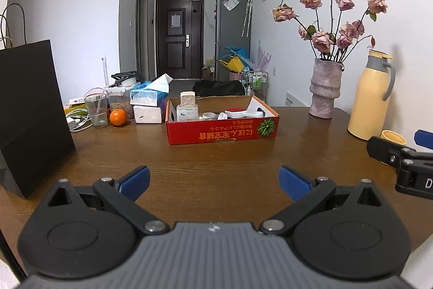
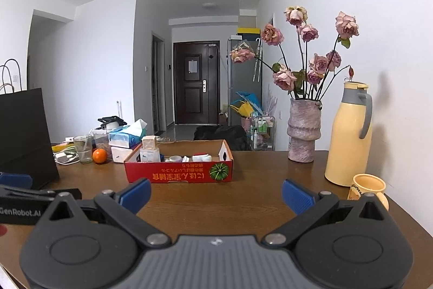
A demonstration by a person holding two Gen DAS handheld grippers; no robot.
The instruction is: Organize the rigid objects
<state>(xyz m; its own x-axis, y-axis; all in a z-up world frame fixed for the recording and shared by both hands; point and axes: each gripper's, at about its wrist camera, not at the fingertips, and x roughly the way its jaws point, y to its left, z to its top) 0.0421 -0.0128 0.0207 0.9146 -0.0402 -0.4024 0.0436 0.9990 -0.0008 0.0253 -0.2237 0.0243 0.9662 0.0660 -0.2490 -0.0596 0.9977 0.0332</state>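
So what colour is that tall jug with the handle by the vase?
Pale yellow thermos jug with a grey handle, clearest in the right wrist view.

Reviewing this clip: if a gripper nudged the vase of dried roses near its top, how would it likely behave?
The vase looks ceramic, so probably rigid, fairly heavy and breakable. It narrows toward its base while the long rose stems rise high above the rim, so a push up high might tip it. Its rough surface would likely grip well. Both grippers, left and right, are open.

Even, soft daylight fills the room, leaving the white walls bright and slightly washed out. The wooden table (image 1: 216, 153) shows faint glare, and the yellow thermos (image 2: 349, 137) casts a soft wall shadow. Fisheye bending curves the edges, with dark vignetted corners.
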